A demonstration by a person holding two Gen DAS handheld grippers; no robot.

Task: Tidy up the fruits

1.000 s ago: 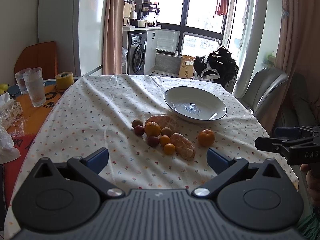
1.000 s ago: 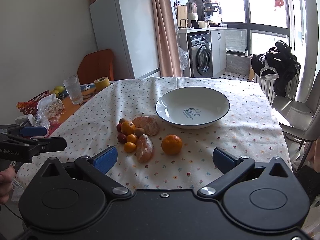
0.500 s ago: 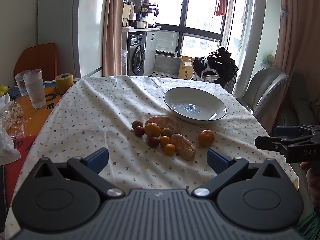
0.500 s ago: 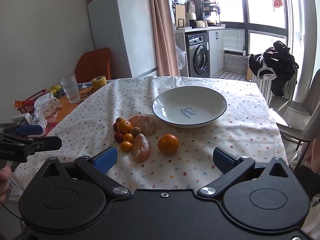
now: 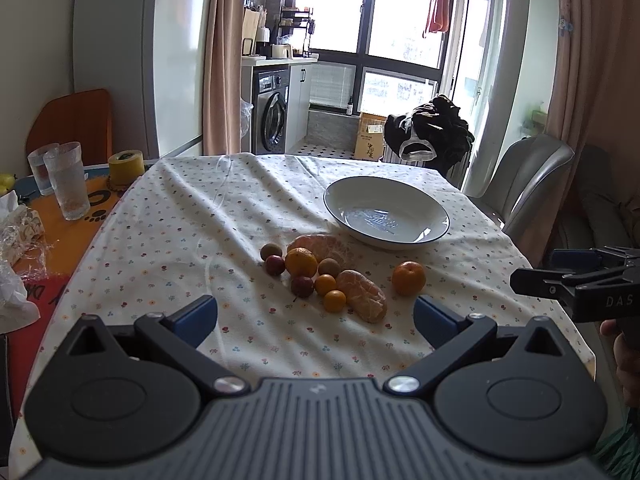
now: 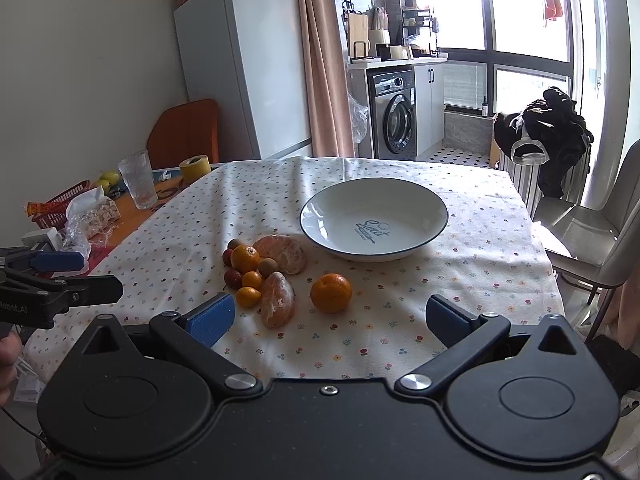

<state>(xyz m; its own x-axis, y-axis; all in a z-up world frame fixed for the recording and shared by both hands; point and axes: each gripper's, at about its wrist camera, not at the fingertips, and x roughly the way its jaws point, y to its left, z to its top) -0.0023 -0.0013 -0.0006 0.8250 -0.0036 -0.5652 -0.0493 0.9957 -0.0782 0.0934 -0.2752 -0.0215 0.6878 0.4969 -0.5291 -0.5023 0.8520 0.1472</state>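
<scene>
A white blue-rimmed plate [image 5: 360,200] [image 6: 372,220] stands empty on the flowered tablecloth. In front of it lies a cluster of fruit: two peeled mandarins [image 5: 362,296] [image 6: 278,300], an orange [image 5: 301,262], small kumquats [image 5: 334,301], dark red plums [image 5: 302,286] and brown round fruits [image 5: 329,267]. One whole orange [image 5: 408,278] [image 6: 331,294] sits apart on the right. My left gripper [image 5: 315,316] is open, short of the cluster. My right gripper [image 6: 330,317] is open too, in line with the lone orange. Neither touches any fruit.
Two glasses [image 5: 72,186], a yellow tape roll [image 5: 126,162] and crinkled plastic bags [image 5: 20,236] crowd the table's left side beside a red basket [image 6: 60,204]. A grey chair [image 6: 600,236] stands at the right. The other gripper shows at each view's edge.
Both grippers have drifted only slightly, and the right one has edged a little closer to the table. The fruit and plate have not moved, and both jaws stay wide apart.
</scene>
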